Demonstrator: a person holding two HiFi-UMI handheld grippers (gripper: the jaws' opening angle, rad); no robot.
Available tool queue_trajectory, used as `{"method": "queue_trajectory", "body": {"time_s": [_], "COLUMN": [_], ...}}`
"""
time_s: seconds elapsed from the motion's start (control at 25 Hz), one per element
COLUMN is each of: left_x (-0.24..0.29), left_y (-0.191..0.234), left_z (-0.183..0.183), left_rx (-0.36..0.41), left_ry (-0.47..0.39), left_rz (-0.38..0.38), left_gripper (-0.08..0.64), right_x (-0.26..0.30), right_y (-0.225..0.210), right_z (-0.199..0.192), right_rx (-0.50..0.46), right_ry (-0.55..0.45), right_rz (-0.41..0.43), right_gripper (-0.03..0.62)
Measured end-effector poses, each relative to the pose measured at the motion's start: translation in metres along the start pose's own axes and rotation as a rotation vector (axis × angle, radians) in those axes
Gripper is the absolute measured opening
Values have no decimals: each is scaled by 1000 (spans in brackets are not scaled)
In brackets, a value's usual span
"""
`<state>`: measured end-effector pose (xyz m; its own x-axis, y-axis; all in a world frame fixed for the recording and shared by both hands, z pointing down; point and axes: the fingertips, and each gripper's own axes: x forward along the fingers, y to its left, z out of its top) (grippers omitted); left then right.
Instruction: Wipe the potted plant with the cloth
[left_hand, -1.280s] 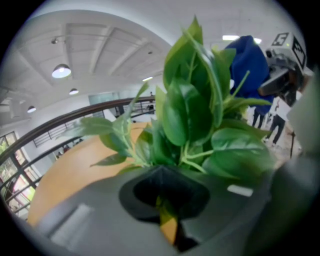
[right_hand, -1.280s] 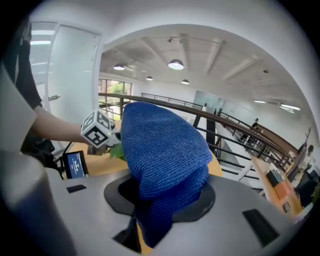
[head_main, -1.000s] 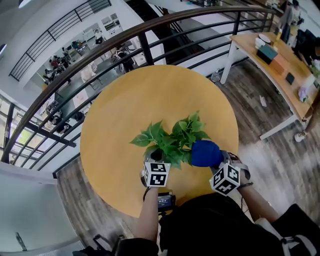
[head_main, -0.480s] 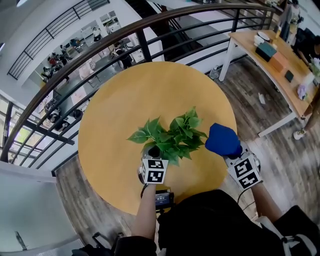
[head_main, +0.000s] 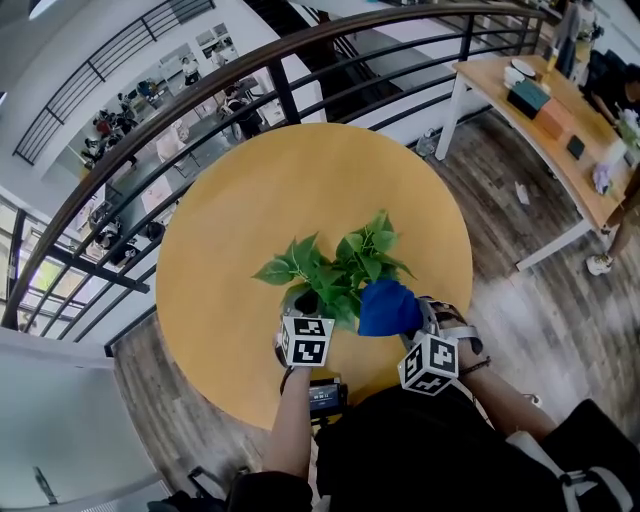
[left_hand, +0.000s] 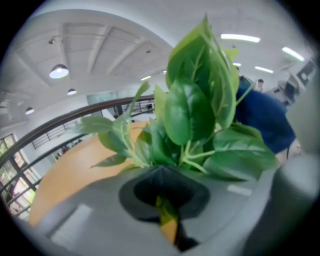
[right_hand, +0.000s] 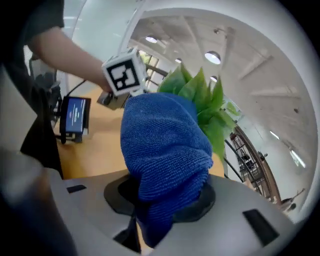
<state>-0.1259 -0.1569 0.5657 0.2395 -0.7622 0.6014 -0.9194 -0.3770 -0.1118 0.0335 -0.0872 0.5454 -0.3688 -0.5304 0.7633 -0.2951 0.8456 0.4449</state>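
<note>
Round table (head_main: 250, 190) beside a mezzanine railing (head_main: 200, 95); the plant (head_main: 340, 265) stands near the table's front edge. Left gripper (left_hand: 167, 222): jaws drawn to a slit at the plant's base, apparently pinching it (a green-yellow sliver shows between them). Right gripper (right_hand: 150, 225): clamped on the blue cloth (right_hand: 165, 145), which presses the plant's right side. Wiping is judged under way, and the far and left foliage, clear of the cloth, is left to do.

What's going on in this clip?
A person is cleaning a potted plant on a round wooden table with two handheld grippers. The left gripper is closed at the plant's base, apparently steadying it. The right gripper is clamped on a blue cloth, which is pressed against the leaves on the plant's right side.
</note>
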Motion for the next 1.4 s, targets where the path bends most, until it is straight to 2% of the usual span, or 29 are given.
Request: {"method": "queue_trajectory", "body": {"time_s": [0.04,0.24,0.36,0.48,0.56,0.8,0.88,0.96,1.04,1.2,1.4], "left_x": [0,0,0,-1,-1,0,0,0,-1,-1,1], "left_y": [0,-1,-1,0,-1,-2,-1,-1,-1,-1,1], "left_z": [0,2,2,1,1,0,0,1,0,-2,2], "left_rx": [0,2,3,1,1,2,2,2,1,2,3], "left_ry": [0,0,-3,-3,-2,-2,-2,-2,-2,1,-2], "left_rz": [0,-5,-3,-3,-4,-5,-4,-3,-1,-7,-6], "left_gripper": [0,0,0,0,0,0,0,0,0,0,0], "right_x": [7,17,15,5,-9,-73,-89,-94,-77,-22,2], "right_y": [7,22,20,6,-13,-85,-104,-115,-114,-75,-42], "right_z": [-11,-69,-98,-107,-95,-6,23,42,40,-2,-40], "right_rx": [-13,72,100,147,189,273,257,239,233,250,241], "right_ry": [37,174,236,236,164,-199,-273,-301,-255,-60,54], "right_rz": [15,97,100,65,9,-198,-230,-241,-221,-82,11], "right_gripper": [135,135,135,135,135,135,135,135,135,135,135]}}
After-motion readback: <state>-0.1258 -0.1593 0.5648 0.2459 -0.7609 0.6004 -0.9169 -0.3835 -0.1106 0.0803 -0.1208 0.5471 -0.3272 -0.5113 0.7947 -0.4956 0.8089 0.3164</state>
